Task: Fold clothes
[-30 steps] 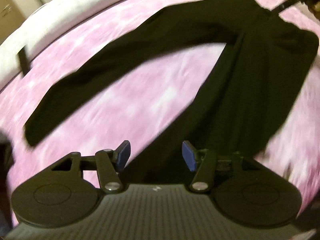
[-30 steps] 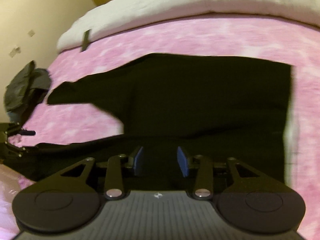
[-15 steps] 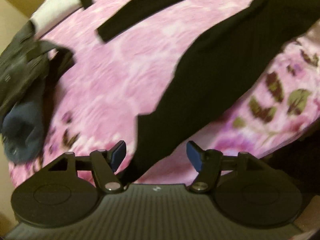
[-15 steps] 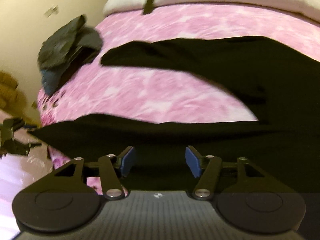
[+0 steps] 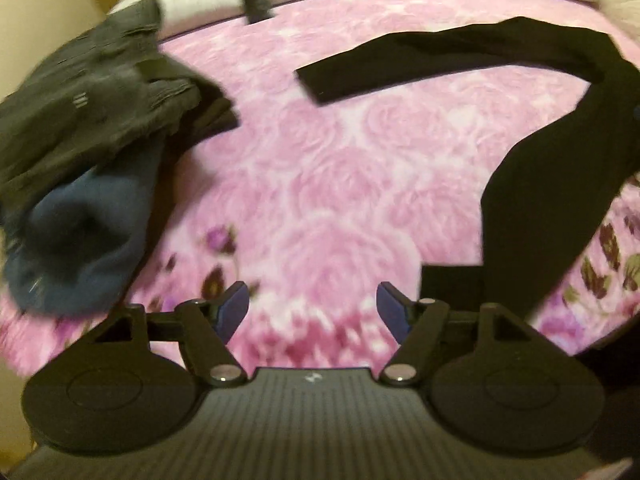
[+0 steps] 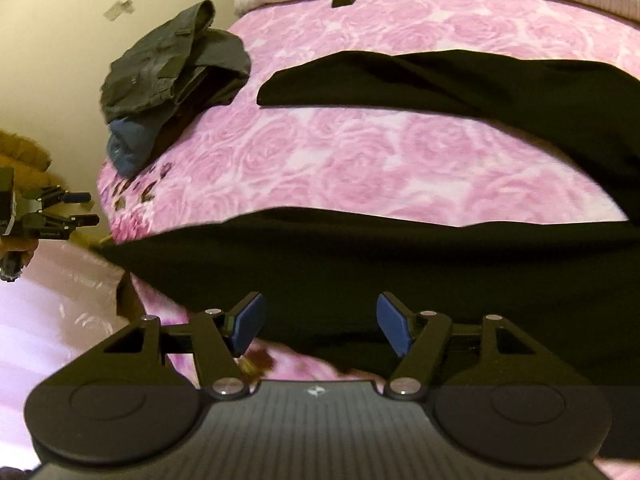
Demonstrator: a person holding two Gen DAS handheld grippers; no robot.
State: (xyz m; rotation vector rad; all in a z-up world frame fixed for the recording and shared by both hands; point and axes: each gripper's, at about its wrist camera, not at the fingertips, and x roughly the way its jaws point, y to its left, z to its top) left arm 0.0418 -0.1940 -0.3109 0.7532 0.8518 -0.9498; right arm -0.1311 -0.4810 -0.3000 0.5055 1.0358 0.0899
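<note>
We have both grippers over the bed (image 5: pixel 320 168), pink rose-print cover. Left gripper (image 5: pixel 313 307) has its jaws spread wide, nothing between them — only bedcover under the pads. Right gripper (image 6: pixel 318 322) also has jaws spread wide, empty, hovering just above the near leg of the trousers (image 6: pixel 360 256).

Trousers (image 5: pixel 552 184) are black, laid out on the bed with legs splayed in a V. In the left view one leg runs along the far side with its cuff pointing left, the other comes down the right side and ends just right of the left gripper's right finger. We can't tell if the fabric touches that finger. In the right view the near leg lies across the frame right in front of the pads, its cuff end reaching the bed's left edge; the far leg lies further back, pink cover showing between the two.

Pile (image 5: pixel 92 128) of other clothes sits on the bed's left side — grey garment on top, blue one under it, well apart from the trousers. Same pile (image 6: pixel 168 80) shows at the bed edge in the right view.

Left gripper (image 6: pixel 52 216) is visible at the far left of the right view, off the bed edge, fingers apart.

Black tag (image 5: pixel 256 2) sits at the far edge of the bed. Left view is motion-blurred.
</note>
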